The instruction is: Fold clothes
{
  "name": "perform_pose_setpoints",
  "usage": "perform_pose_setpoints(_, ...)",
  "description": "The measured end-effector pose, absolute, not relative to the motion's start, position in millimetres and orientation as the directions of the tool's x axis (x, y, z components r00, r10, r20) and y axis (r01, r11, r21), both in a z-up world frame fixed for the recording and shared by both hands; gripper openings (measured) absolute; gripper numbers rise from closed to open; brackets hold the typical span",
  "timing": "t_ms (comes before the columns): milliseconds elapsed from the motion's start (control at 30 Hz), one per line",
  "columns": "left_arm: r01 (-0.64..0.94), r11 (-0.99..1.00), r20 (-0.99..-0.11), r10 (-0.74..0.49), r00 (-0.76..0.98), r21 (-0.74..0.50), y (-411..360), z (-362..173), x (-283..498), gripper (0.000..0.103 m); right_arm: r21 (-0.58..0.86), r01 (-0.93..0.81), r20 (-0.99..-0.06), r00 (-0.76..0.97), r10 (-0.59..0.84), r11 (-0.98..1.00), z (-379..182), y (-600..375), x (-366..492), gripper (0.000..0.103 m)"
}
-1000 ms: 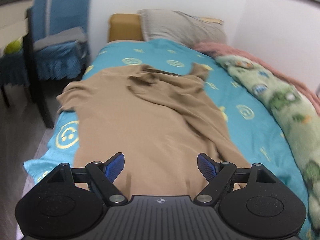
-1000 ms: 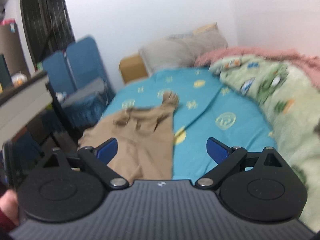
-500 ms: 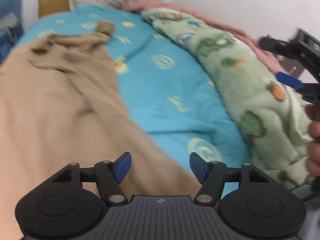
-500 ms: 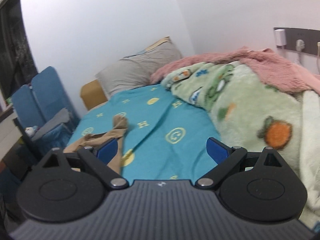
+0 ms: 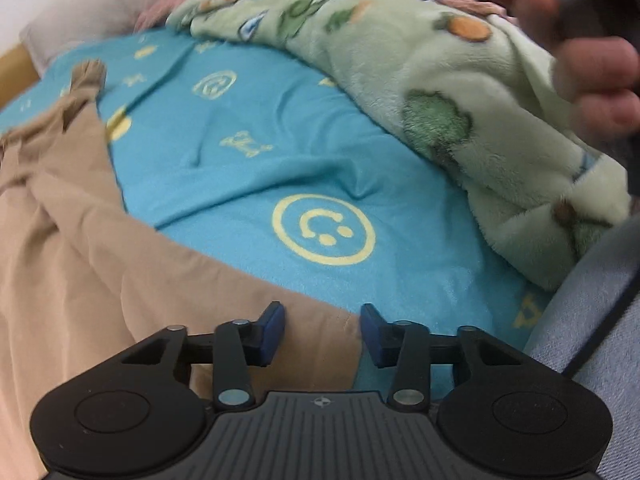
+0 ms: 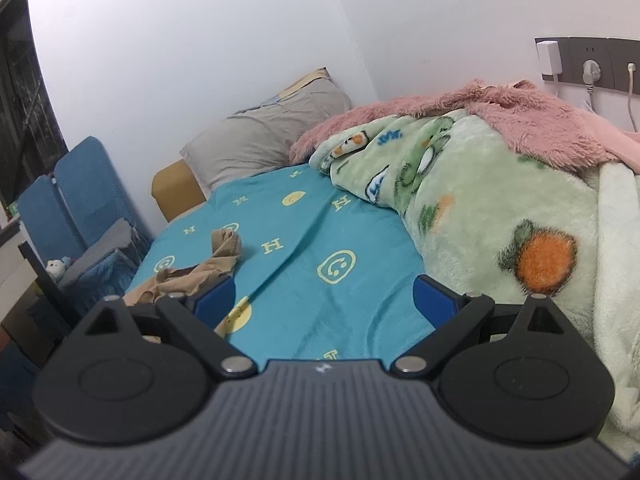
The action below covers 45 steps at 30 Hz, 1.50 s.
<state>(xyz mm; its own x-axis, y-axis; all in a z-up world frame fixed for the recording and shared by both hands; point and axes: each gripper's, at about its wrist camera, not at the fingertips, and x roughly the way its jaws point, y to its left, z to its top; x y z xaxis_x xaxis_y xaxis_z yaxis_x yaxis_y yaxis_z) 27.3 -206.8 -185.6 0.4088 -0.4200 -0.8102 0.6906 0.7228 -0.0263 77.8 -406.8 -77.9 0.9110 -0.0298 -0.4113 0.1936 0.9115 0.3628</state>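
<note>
Left wrist view, left to right:
- Tan garment (image 5: 80, 248): spread over the left half of the frame, crumpled toward the upper left, its near corner running down to the lower centre on the bed.
- Left gripper (image 5: 322, 330): bottom centre, 2 blue pads. Jaws closing; the garment's corner edge lies between them, the pads not yet pressing on it.
- Teal sheet (image 5: 280, 152): centre, printed with yellow smiley rings and letters.
- Green fleece blanket (image 5: 460, 92): upper centre to right, frog and orange prints, heaped along the sheet's edge.
- Person's hand (image 5: 588, 60): upper right, blurred, wrapped around the right gripper's dark handle.
- Grey-blue fabric with a dark cable across it (image 5: 592, 320): lower right corner.

Right wrist view, left to right:
- Blue folded chairs (image 6: 72, 200): left edge, beside the bed.
- Tan garment (image 6: 192, 276): left of centre, bunched, a narrow end reaching up the sheet; partly hidden behind the left pad.
- Grey pillow (image 6: 264, 136): upper centre, at the bed's head.
- Right gripper (image 6: 324, 300): bottom centre. Jaws spread wide, nothing between them but the teal sheet (image 6: 320, 232) beyond.
- Green fleece blanket (image 6: 480, 208): right half.
- Pink fleece (image 6: 520, 116): upper right, draped over the green blanket.
- Wall socket strip (image 6: 588, 64): upper right, 3 plugs visible.
</note>
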Motion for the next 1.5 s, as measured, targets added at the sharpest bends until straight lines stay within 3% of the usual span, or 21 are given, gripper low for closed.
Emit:
perform_pose_setpoints(67,0.684,0.729,-0.808,-0.42,0.414,-0.028,-205,-184,28,0.003,0.362,0.198,-0.417,0.908,-0.031,0.911,-79,-407,79,0.097)
perform_pose_setpoints(300,0.604,0.773,-0.742,-0.518,0.425,-0.194,-158,-133,28,0.002,0.303,0.221,-0.396,0.914,-0.088,0.927,-71,-400,70,0.097)
perform_pose_setpoints(533,0.403,0.81,-0.668,-0.582,0.464,-0.426,-41,-74,16,0.002,0.23,0.148,-0.37,0.927,-0.054,0.962,-61,-373,65,0.097)
perform_pose_setpoints(600,0.309,0.831,-0.692,-0.556,0.461,-0.462,-11,-76,12,0.002,0.216,0.132,-0.378,0.925,-0.042,0.967,-60,-365,66,0.097)
perform_pose_setpoints(700,0.184,0.901,-0.799,-0.434,0.417,-0.394,14,-95,12,0.002,0.213,0.107,-0.392,0.92,-0.015,0.971,-60,-357,67,0.097)
perform_pose_setpoints(833,0.078,0.911,-0.849,-0.407,0.337,-0.406,28,-117,19,0.003,0.209,0.079,-0.403,0.915,0.012,0.975,-58,-347,66,0.097)
perform_pose_setpoints(933,0.107,0.909,-0.831,-0.411,0.374,-0.402,26,-108,24,0.02,0.204,0.053,-0.406,0.913,0.035,0.977,-58,-339,64,0.097)
perform_pose_setpoints(1000,0.144,0.921,-0.817,-0.387,0.428,-0.361,17,-94,28,0.047,0.206,0.033,-0.403,0.914,0.054,0.978,-57,-334,63,0.097)
perform_pose_setpoints(1133,0.183,0.947,-0.766,-0.322,0.556,-0.265,0,-67,41,0.068,0.208,-0.005,-0.388,0.918,0.087,0.978,-55,-324,61,0.097)
perform_pose_setpoints(1200,0.203,0.957,-0.723,-0.29,0.627,-0.208,-8,-51,46,0.092,0.203,-0.027,-0.381,0.919,0.104,0.979,-54,-319,60,0.097)
perform_pose_setpoints(1400,0.21,0.97,-0.595,-0.241,0.767,-0.122,-28,-15,72,0.102,0.184,-0.077,-0.343,0.929,0.137,0.98,-48,-307,56,0.097)
perform_pose_setpoints(1500,0.208,0.971,-0.553,-0.237,0.799,-0.117,-36,-6,92,0.103,0.208,-0.105,-0.327,0.929,0.17,0.972,-48,-306,56,0.097)
